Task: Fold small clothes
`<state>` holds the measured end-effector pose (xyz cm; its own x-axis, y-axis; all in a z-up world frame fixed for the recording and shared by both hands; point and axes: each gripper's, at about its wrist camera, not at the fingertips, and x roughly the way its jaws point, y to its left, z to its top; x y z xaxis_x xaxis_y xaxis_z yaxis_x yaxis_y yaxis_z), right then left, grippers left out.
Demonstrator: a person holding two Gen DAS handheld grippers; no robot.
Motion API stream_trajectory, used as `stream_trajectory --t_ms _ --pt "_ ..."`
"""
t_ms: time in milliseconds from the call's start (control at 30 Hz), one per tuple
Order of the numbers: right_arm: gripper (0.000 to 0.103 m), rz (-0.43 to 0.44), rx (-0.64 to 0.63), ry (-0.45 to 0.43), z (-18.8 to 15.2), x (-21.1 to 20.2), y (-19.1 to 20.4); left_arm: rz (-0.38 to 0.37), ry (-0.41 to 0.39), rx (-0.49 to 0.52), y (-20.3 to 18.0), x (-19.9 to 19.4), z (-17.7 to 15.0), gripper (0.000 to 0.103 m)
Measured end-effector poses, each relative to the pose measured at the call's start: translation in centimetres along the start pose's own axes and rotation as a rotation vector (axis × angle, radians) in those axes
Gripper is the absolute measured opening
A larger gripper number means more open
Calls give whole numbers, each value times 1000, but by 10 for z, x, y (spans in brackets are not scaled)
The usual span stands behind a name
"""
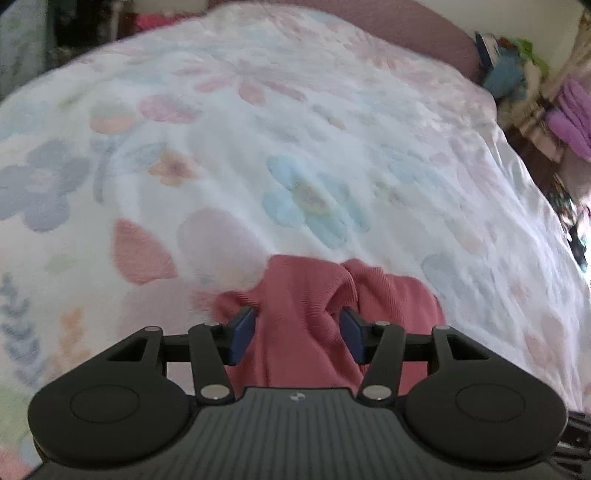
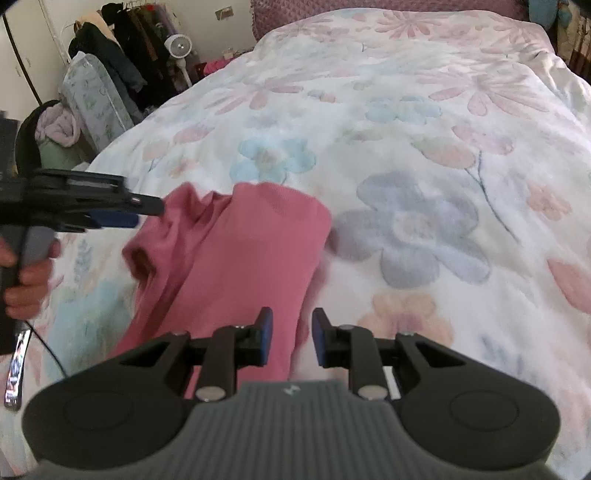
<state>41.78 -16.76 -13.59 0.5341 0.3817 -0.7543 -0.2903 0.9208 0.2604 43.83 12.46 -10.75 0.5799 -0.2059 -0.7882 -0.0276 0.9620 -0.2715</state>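
A pink ribbed garment (image 2: 240,251) lies crumpled on the floral bedspread (image 2: 406,147), its left side bunched into folds. My right gripper (image 2: 291,330) hangs over the garment's near right edge, jaws a little apart, pads not pressing the cloth. My left gripper (image 2: 142,212) reaches in from the left at the garment's bunched upper corner, held by a hand (image 2: 26,266). In the left wrist view the left gripper (image 1: 297,328) stands open, blue pads (image 1: 243,332) wide apart, with the garment (image 1: 306,291) lying in folds between and below them.
The bed (image 1: 295,129) fills both views, with a pink headboard (image 2: 288,14) at the far end. A clothes rack (image 2: 122,44), a fan (image 2: 181,48) and a laundry heap (image 2: 59,125) stand left of the bed. A phone (image 2: 14,369) lies at the near left edge. Soft toys (image 1: 509,74) sit at the far right.
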Motion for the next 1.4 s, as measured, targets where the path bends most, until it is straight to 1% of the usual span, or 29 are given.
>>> stream_trajectory --t_ms 33,67,100,167,200,267,367,433,533,567,600,633,667,700,733,767,800,867,933,1000,1100,1233,1300,1333,1367,1400 --pt "19 1 0 2 2 4 -1 6 16 19 -1 9 3 53" --pt "19 0 0 5 3 9 -3 32 16 28 2 14 2 49" --pt "19 -3 0 9 4 13 -5 47 16 17 8 15 1 48" --pt "19 -9 3 15 5 19 -10 45 11 -41 26 17 -1 48" --pt "19 -12 7 20 4 22 -13 46 21 -58 35 19 -3 47" --pt "19 -11 24 27 3 29 -19 65 31 -71 46 21 -6 46" --pt "20 -12 53 28 3 36 -27 32 26 -130 63 13 -12 47" --pt "19 -9 57 26 4 35 -28 20 16 -154 69 5 -14 48" --pt "21 -9 52 19 5 30 -29 45 1 -169 72 -8 -14 50" --pt "26 -9 56 15 6 28 -30 43 -3 -178 72 -11 -14 50" --pt "35 -1 65 9 6 25 -31 29 -11 -189 72 -16 -14 50" --pt "39 8 79 3 7 23 -32 12 -20 -206 72 -20 -13 53" --pt "48 20 100 0 9 22 -34 -12 -31 -232 73 -23 -12 56" --pt "56 31 122 -2 11 21 -35 -50 -39 -264 74 -27 -12 66" --pt "60 46 148 -3 14 20 -37 -88 -39 -298 76 -28 -12 76" --pt "67 69 182 -3 16 20 -40 -121 -29 -338 78 -28 -12 79" --pt "72 106 232 -2 18 22 -45 -144 -16 -371 80 -26 -13 80" --pt "74 166 323 11 22 26 -52 -182 23 -438 87 -16 -14 80" --pt "74 208 382 32 25 33 -57 -214 56 -512 97 -2 -18 81" --pt "74 215 400 40 28 40 -58 -249 73 -557 104 11 -21 81" --pt "74 244 446 69 32 57 -62 -263 83 -575 109 28 -22 81" --pt "74 331 586 105 33 88 -79 -318 72 -609 115 47 -20 81" --pt "73 376 649 118 34 107 -87 -351 73 -619 117 57 -19 76" --pt "71 390 667 124 35 114 -89 -365 74 -617 116 61 -18 68" --pt "66 400 677 124 35 120 -91 -374 73 -613 116 64 -17 62" --pt "62 415 684 125 36 127 -92 -386 76 -612 115 67 -17 51"
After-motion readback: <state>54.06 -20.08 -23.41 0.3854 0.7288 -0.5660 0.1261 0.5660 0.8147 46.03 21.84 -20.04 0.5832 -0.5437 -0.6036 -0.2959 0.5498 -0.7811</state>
